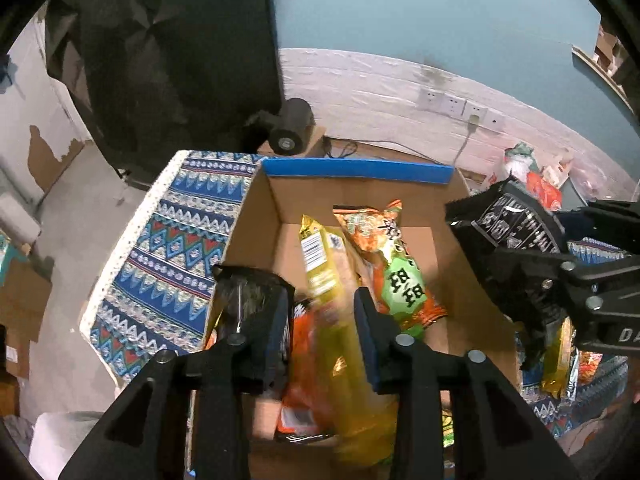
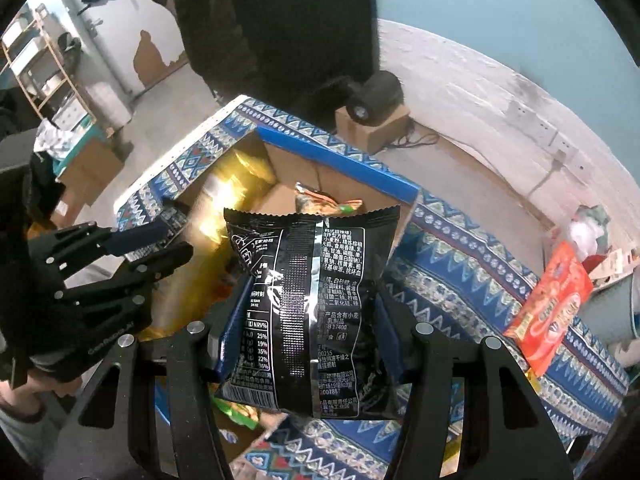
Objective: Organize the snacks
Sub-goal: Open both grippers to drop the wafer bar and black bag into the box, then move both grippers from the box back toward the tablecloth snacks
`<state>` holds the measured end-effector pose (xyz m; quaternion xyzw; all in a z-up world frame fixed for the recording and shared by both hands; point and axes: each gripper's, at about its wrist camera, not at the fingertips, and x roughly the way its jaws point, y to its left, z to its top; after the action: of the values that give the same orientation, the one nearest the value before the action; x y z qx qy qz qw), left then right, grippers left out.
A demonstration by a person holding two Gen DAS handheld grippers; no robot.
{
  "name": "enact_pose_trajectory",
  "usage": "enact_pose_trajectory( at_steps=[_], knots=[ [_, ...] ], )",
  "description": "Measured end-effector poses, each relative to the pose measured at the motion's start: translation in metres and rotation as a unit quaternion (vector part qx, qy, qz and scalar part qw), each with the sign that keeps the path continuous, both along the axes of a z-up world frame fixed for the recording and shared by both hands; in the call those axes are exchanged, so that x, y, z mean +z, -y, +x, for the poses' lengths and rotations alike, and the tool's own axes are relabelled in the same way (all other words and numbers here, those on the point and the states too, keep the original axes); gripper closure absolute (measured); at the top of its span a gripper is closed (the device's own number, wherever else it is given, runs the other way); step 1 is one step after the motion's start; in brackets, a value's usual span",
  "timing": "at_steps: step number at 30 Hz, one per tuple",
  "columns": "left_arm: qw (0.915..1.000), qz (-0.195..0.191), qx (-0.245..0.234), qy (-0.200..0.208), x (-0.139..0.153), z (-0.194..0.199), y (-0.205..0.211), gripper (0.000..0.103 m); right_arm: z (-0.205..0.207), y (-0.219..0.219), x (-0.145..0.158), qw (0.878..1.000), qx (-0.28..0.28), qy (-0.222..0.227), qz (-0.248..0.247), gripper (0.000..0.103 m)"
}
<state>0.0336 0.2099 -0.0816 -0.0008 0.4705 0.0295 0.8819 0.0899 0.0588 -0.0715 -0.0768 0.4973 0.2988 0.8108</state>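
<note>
Both tools tilt steeply down over the box (image 1: 448,240). Left tool (image 1: 322,320) spread, yellow packet (image 1: 340,344) loose between. Right tool (image 2: 308,332) pinches a black packet (image 2: 312,300); only its view shows the label.

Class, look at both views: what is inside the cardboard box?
Inside the cardboard box lie a yellow packet, an orange-and-green packet and another orange packet. The gripper fingers and the packets cover most of the box floor, so anything beneath stays unseen.

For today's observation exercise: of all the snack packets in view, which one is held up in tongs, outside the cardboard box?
The black packet, gripped between the right tongs. The orange-green packet lies inside the box; the yellow one is over the box, blurred.
</note>
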Motion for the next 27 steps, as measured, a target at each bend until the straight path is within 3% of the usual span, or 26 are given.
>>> enact_pose_trajectory(
  at_steps=[8,11,16,27],
  knots=[
    [0.9998,0.015,0.010,-0.001,0.005,-0.010,-0.015,0.060,0.005,-0.018,-0.010,1.000,0.020,-0.011,-0.007,0.046],
    [0.9995,0.027,0.013,0.004,0.007,-0.013,-0.018,0.053,0.005,-0.023,-0.016,0.999,0.030,-0.014,-0.012,0.046],
    [0.9993,0.035,0.009,0.006,0.010,-0.016,-0.017,0.049,0.004,-0.028,-0.021,0.999,0.044,-0.021,-0.013,0.046],
    [0.9989,0.039,-0.022,0.013,0.016,-0.018,0.004,0.046,-0.010,-0.001,-0.004,0.999,0.030,-0.004,-0.020,0.038]
  ],
)
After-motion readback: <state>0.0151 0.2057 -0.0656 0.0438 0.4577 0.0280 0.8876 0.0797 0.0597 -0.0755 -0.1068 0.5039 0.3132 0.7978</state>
